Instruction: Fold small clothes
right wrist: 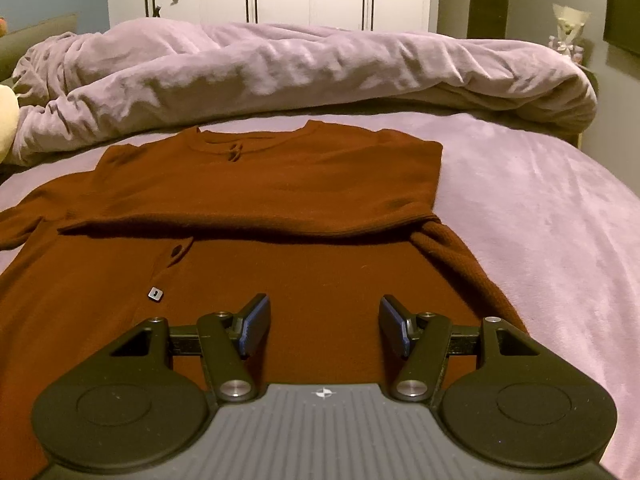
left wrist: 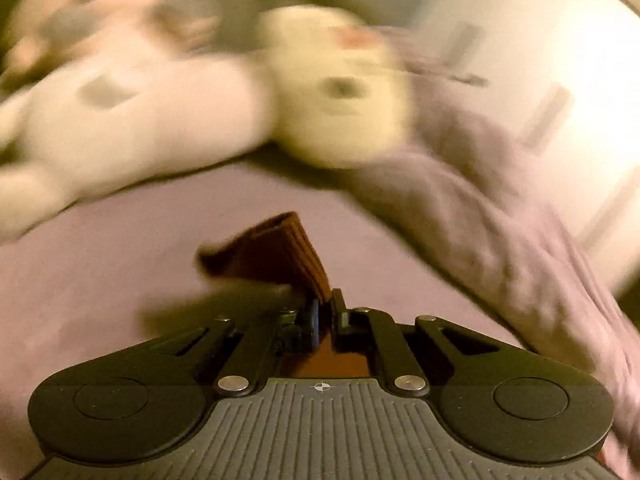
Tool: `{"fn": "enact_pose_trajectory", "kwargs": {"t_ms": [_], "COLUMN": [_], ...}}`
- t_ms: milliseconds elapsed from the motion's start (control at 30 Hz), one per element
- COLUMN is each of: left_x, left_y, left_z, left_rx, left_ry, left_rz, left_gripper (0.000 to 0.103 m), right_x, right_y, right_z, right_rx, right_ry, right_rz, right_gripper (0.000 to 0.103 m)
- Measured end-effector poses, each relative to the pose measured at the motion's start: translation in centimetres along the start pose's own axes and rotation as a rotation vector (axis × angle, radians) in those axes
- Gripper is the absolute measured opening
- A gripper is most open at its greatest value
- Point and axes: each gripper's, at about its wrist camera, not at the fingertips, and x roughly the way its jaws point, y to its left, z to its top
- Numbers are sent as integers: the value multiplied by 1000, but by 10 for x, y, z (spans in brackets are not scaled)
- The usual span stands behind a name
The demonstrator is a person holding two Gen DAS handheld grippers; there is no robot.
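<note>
The rust-brown sweater [right wrist: 248, 240] is lying flat on the bed [right wrist: 540, 208], its upper part already doubled over the body so the next fold has a straight edge. The left gripper [left wrist: 325, 306] is pinching a ribbed cuff [left wrist: 280, 252] between closed fingers, probably to carry that sleeve inward; its view is blurring badly. The right gripper [right wrist: 323, 324] is hovering over the near cloth with fingers spread wide, gripping nothing, seemingly ready to pin or pick up the hem.
</note>
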Motion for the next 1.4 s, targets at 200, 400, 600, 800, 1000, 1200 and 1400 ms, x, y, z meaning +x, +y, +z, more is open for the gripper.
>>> {"fn": "enact_pose_trajectory", "kwargs": {"t_ms": [200, 400, 600, 800, 1000, 1200, 1400], "left_x": [-4, 29, 2, -5, 14, 22, 20], "left_y": [-145, -197, -139, -84, -65, -66, -67], "left_z": [-58, -148, -147, -128, -122, -126, -132], "left_rx": [393, 590, 490, 451, 336, 378, 413], "left_ry": [47, 269, 256, 173, 177, 155, 135], "left_rz": [-179, -172, -108, 82, 130, 176, 211], "left_gripper": [7, 50, 68, 72, 72, 73, 73], "right_x": [-4, -10, -7, 18, 68, 112, 125], "right_y": [0, -4, 6, 56, 111, 132, 142], "right_z": [-4, -4, 2, 25, 48, 56, 61], "right_rx": [11, 11, -20, 12, 187, 333, 379], "right_ry": [-4, -4, -8, 28, 162, 242, 264], "right_rz": [23, 35, 104, 342, 609, 656, 699], "right_gripper": [60, 60, 60, 46, 46, 46, 43]}}
